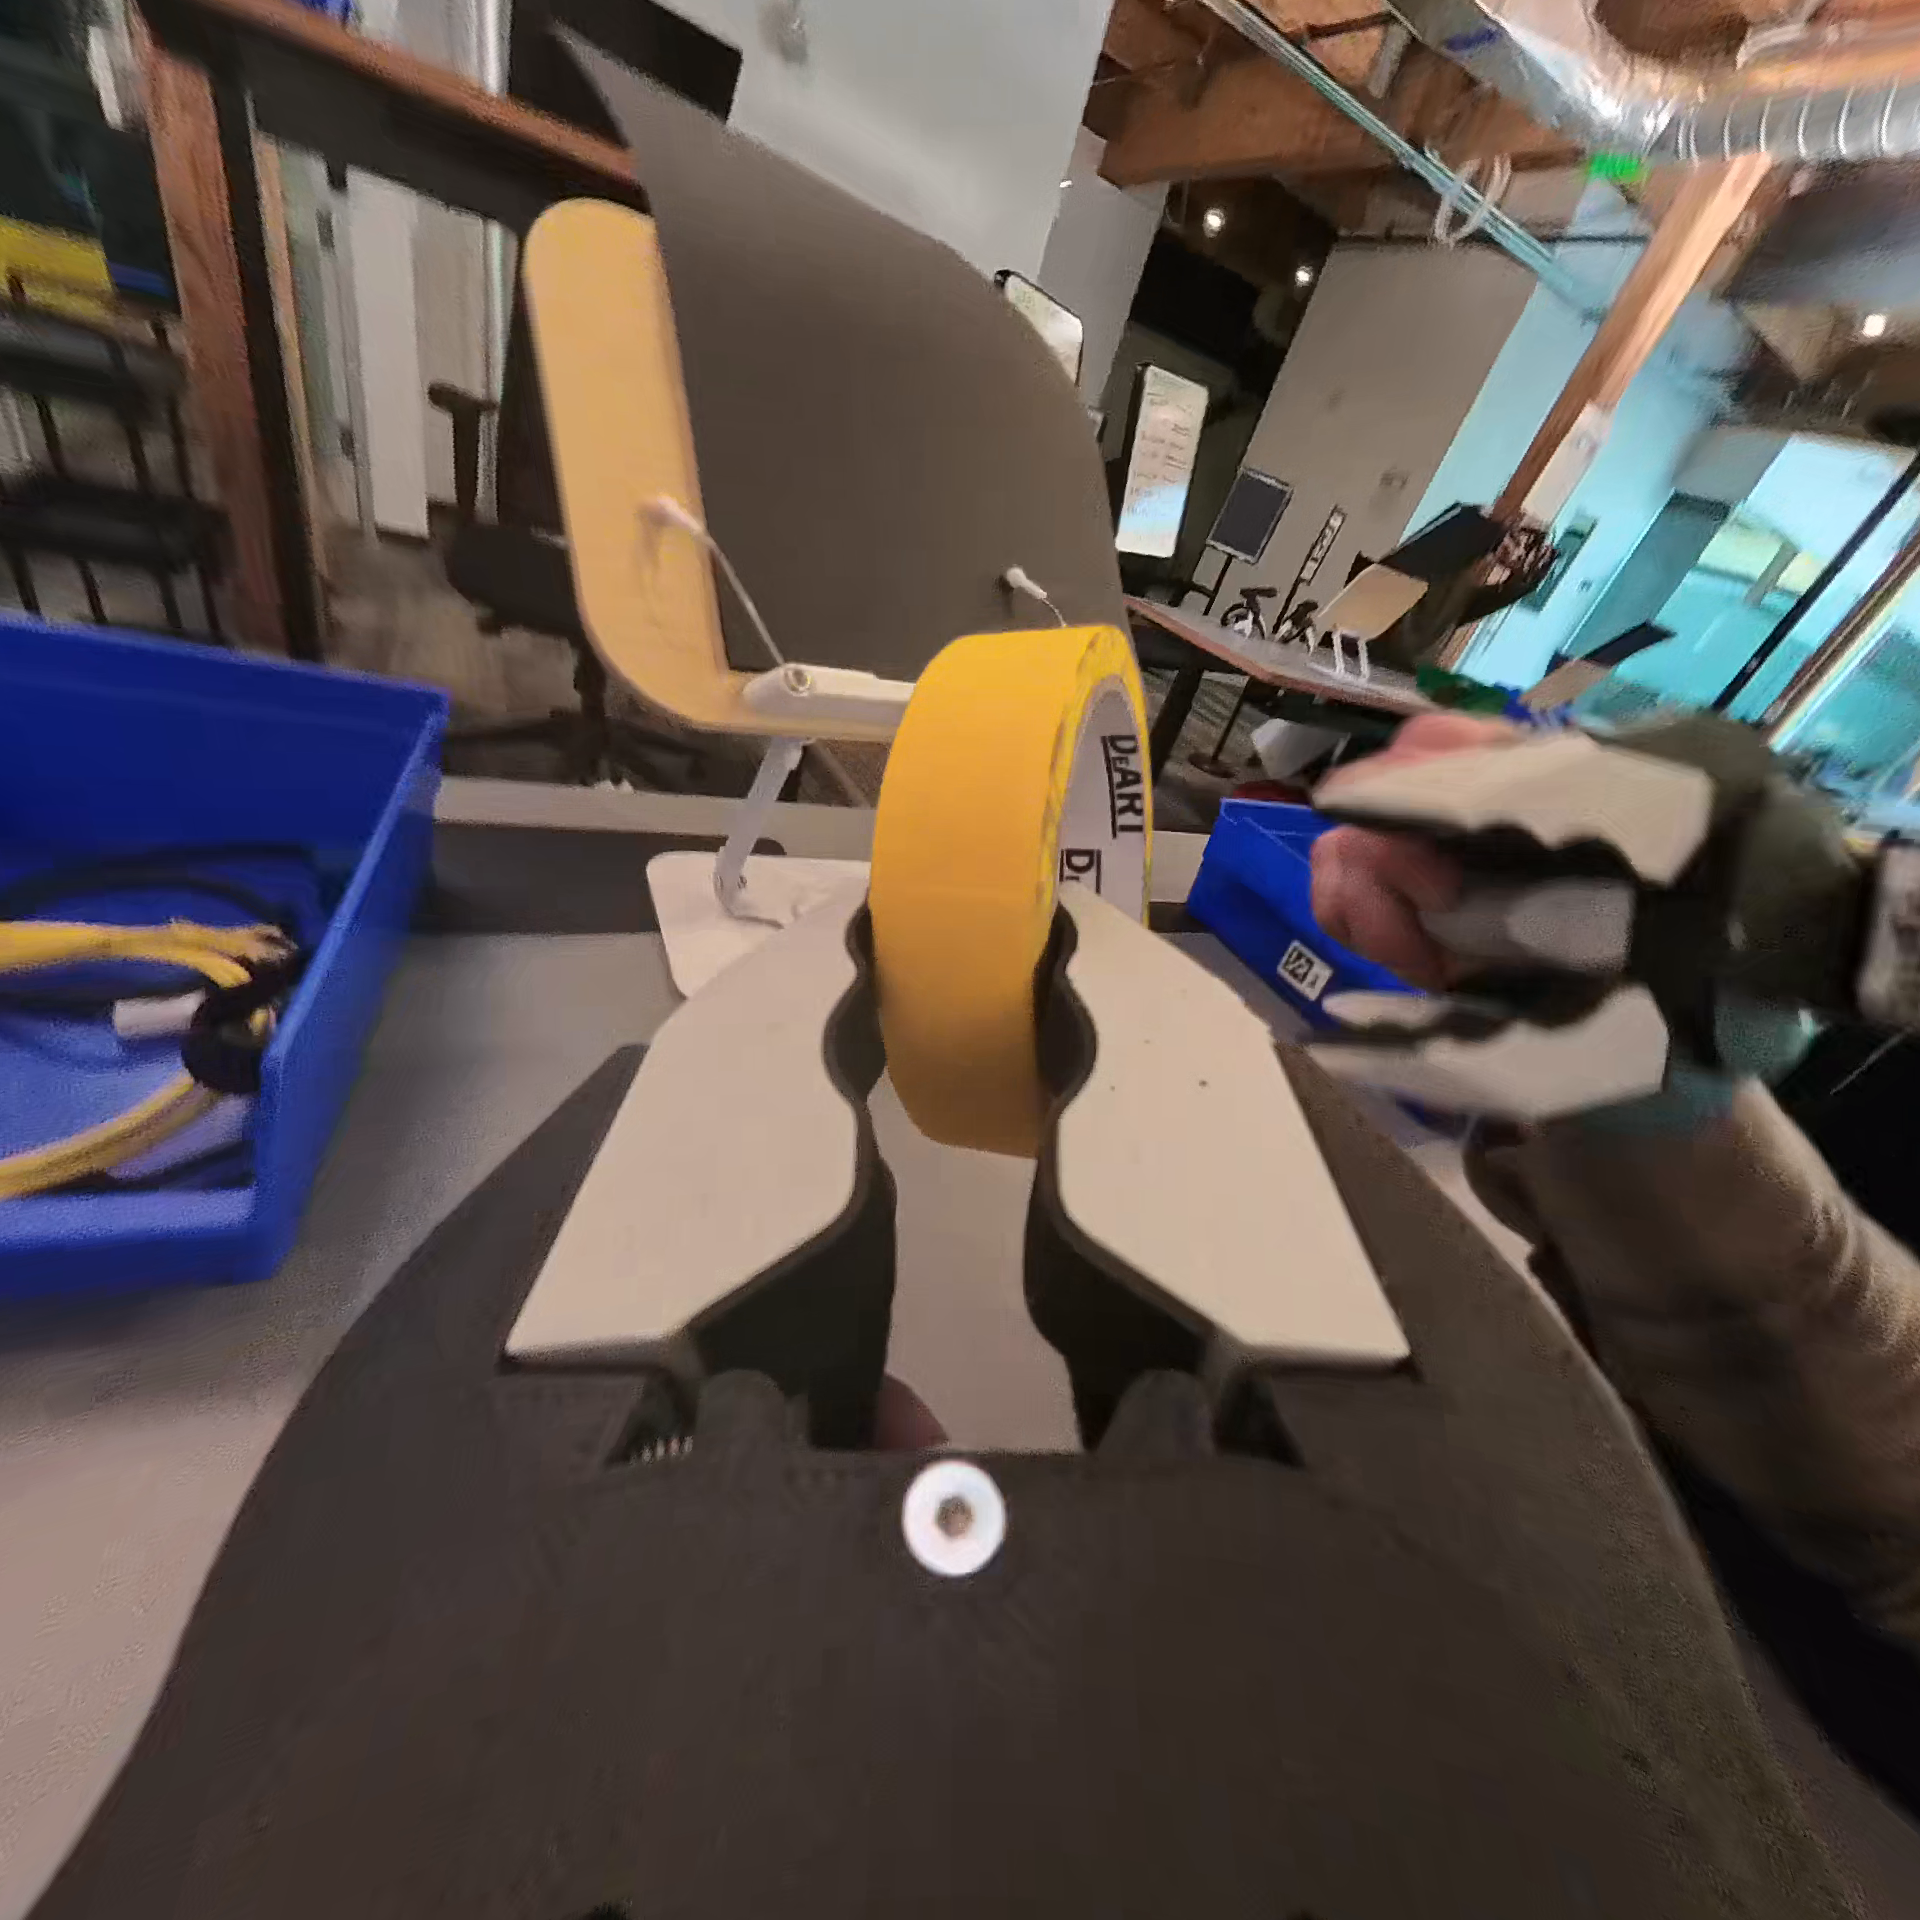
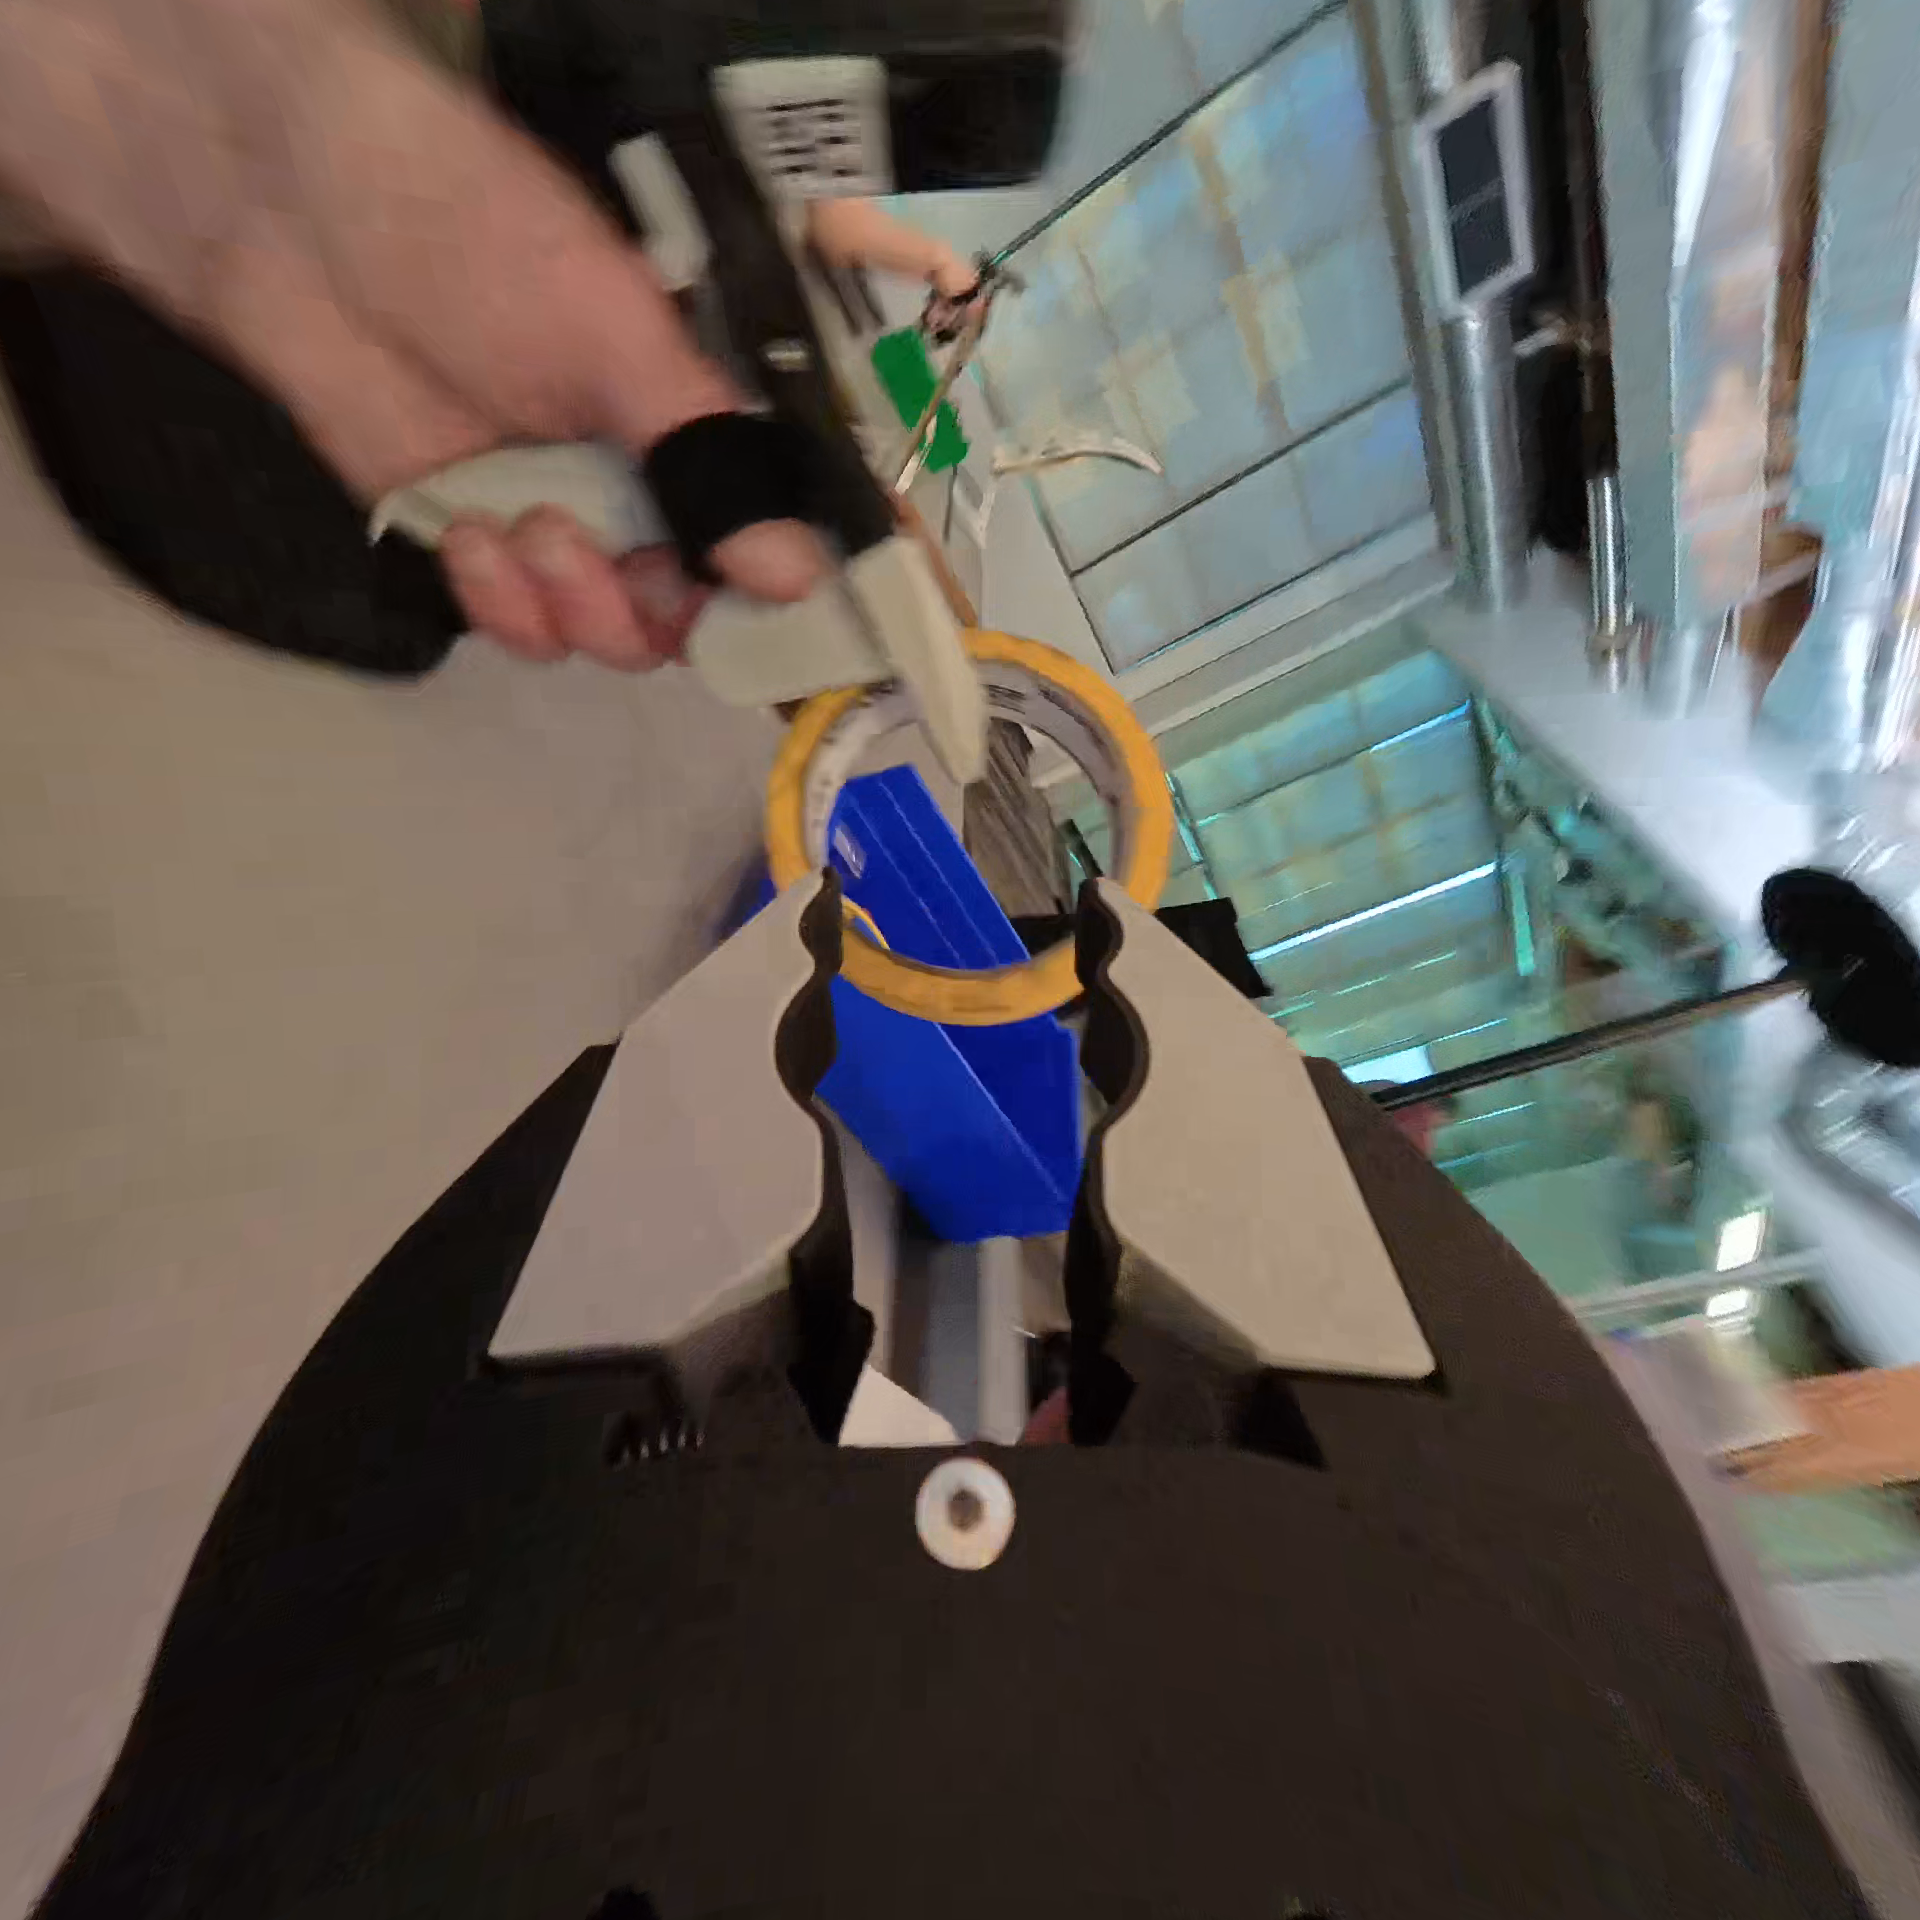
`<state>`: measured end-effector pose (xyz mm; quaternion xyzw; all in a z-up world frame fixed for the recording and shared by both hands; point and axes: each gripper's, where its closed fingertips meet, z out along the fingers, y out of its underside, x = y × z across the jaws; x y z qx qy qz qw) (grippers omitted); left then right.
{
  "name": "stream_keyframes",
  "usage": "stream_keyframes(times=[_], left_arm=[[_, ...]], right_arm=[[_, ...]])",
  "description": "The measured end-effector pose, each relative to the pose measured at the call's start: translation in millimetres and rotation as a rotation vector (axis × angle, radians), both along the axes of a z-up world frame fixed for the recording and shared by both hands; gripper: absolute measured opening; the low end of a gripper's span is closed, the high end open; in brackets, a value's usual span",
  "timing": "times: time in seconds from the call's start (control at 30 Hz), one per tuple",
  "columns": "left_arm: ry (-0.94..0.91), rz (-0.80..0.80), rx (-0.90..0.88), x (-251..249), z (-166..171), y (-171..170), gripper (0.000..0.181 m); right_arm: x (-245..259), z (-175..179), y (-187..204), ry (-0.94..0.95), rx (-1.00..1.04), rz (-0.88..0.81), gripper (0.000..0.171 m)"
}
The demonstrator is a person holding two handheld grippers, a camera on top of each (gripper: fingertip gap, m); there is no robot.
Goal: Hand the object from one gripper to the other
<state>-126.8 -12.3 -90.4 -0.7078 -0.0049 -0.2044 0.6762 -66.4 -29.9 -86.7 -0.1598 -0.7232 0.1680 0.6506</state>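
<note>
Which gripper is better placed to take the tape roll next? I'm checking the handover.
The right gripper, probably. The left gripper is clamped across the yellow tape roll, holding it upright. The right one is open and level with the roll, whose near rim seems to sit between its fingertips.

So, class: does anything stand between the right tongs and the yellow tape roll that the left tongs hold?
Nothing visible does. The left tongs clamp the yellow tape roll on one side only, and the rim facing the open right tongs is bare, with only air before it.
</note>
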Motion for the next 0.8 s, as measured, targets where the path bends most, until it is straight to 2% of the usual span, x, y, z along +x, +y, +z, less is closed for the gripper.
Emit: stream_keyframes(times=[0.07, 0.17, 0.27, 0.33, 0.47, 0.53, 0.63, 0.73, 0.8], left_arm=[[-0.07, -0.019, -0.063, -4, -6, 2, 0.026], [-0.166, -0.056, -0.126, -2, -14, 1, 0.026], [-0.209, -0.07, -0.139, 4, -18, -1, 0.027], [-0.203, -0.066, -0.133, 6, -18, -3, 0.027], [-0.067, -0.041, -0.131, 11, -22, -3, 0.027], [0.011, -0.047, -0.105, 17, -21, -3, 0.028], [0.166, -0.024, -0.013, 21, -9, -5, 0.041], [0.398, -0.004, 0.094, 22, 7, -14, 0.049], [0.638, -0.037, 0.172, 33, 14, -23, 0.051]], right_arm=[[-7, -17, -10, -0.08, 0.177, -0.044, 0.047], [-21, -37, -3, -0.137, 0.341, -0.147, 0.049], [-33, -50, 6, -0.141, 0.433, -0.22, 0.039], [-38, -56, 12, -0.146, 0.466, -0.267, 0.025], [-41, -73, 11, -0.221, 0.405, -0.258, 0.013], [-40, -78, 8, -0.266, 0.293, -0.237, 0.009], [-34, -86, 2, -0.346, 0.14, -0.183, 0.007], [-26, -87, -2, -0.416, -0.051, -0.113, 0.007], [-14, -94, -9, -0.511, -0.187, -0.04, 0.007]])
